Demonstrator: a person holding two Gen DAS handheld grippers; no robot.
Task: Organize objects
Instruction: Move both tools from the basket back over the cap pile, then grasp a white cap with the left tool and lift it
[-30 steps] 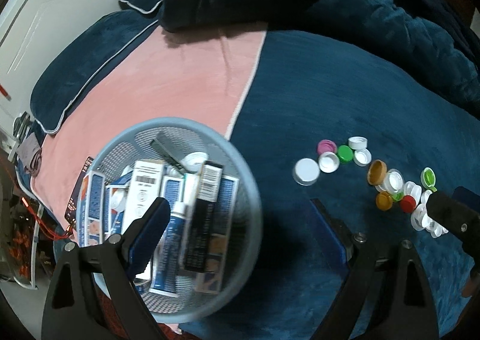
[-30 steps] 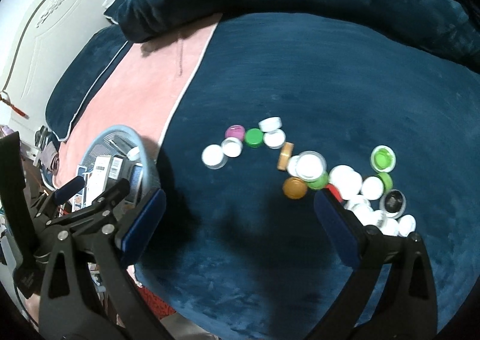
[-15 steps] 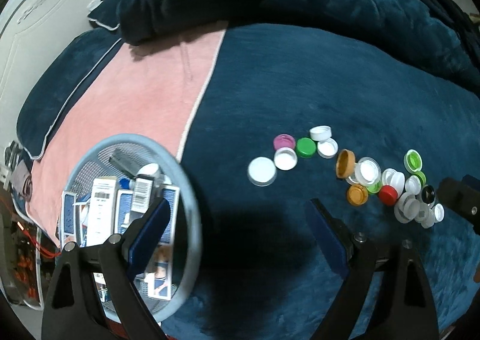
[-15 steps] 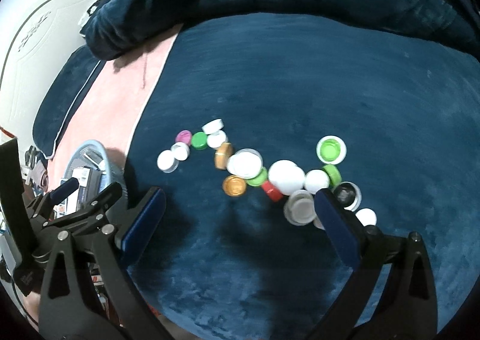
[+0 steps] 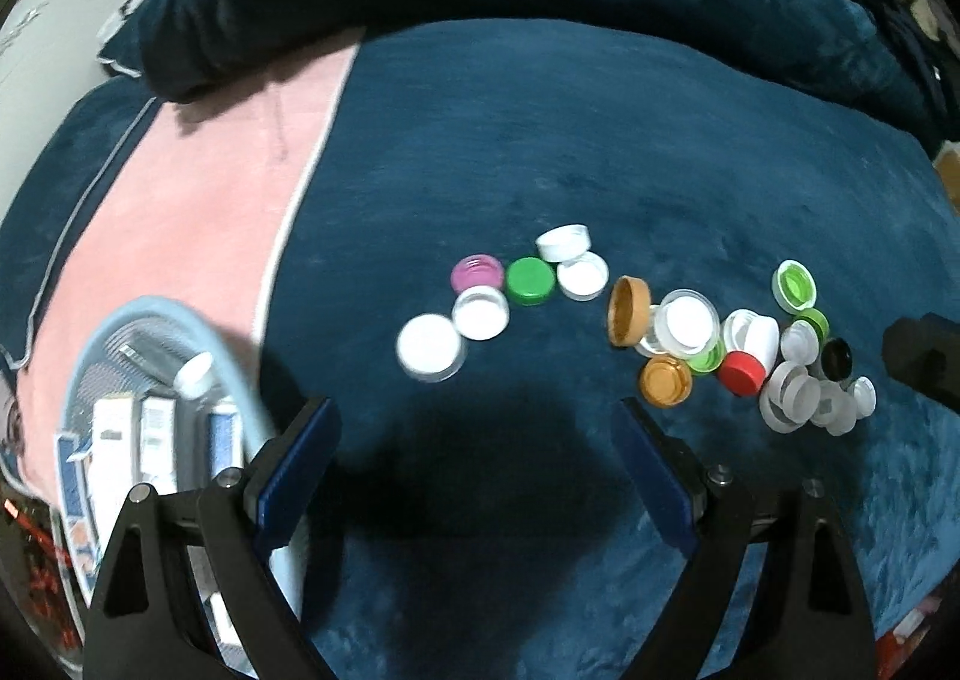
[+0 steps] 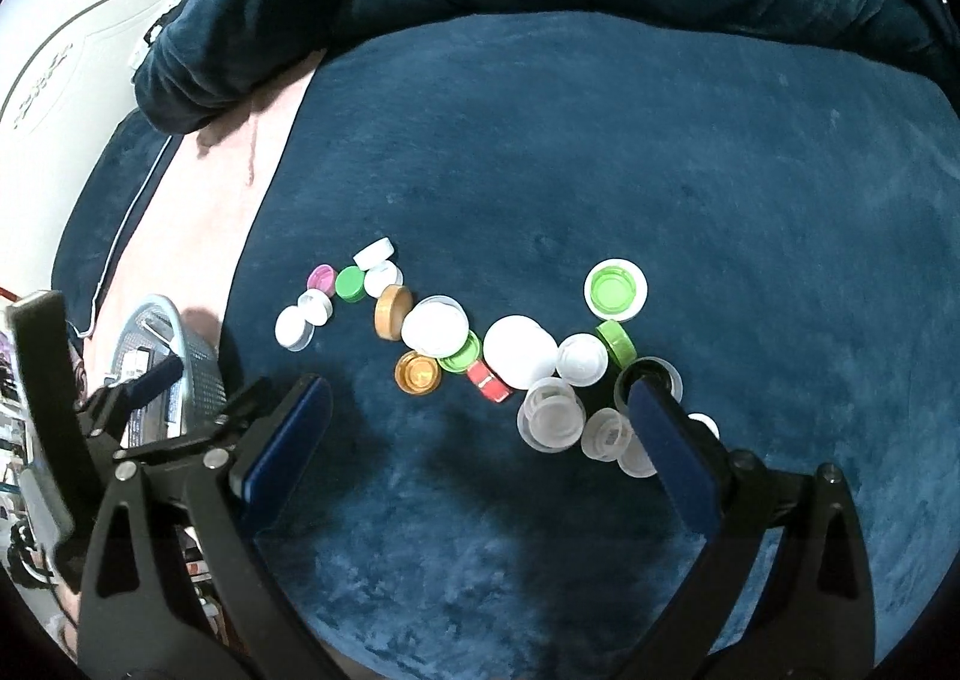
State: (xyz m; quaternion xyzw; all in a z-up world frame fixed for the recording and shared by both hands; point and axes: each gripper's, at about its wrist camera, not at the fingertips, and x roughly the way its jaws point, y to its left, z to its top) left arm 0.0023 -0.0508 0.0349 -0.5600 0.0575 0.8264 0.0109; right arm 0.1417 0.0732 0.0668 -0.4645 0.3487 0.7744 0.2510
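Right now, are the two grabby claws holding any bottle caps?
No. The left gripper and right gripper are both open and empty, above the blue blanket. The caps lie loose.

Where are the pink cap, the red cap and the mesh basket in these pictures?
pink cap (image 5: 477, 272), left wrist view, on its open top.
red cap (image 5: 743, 372), left wrist view, on its flat face.
mesh basket (image 5: 161, 308), left wrist view, on its far rim.

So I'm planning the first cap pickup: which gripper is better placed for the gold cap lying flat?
Left, probably. The gold cap lies just beyond its right finger; both grippers are open.
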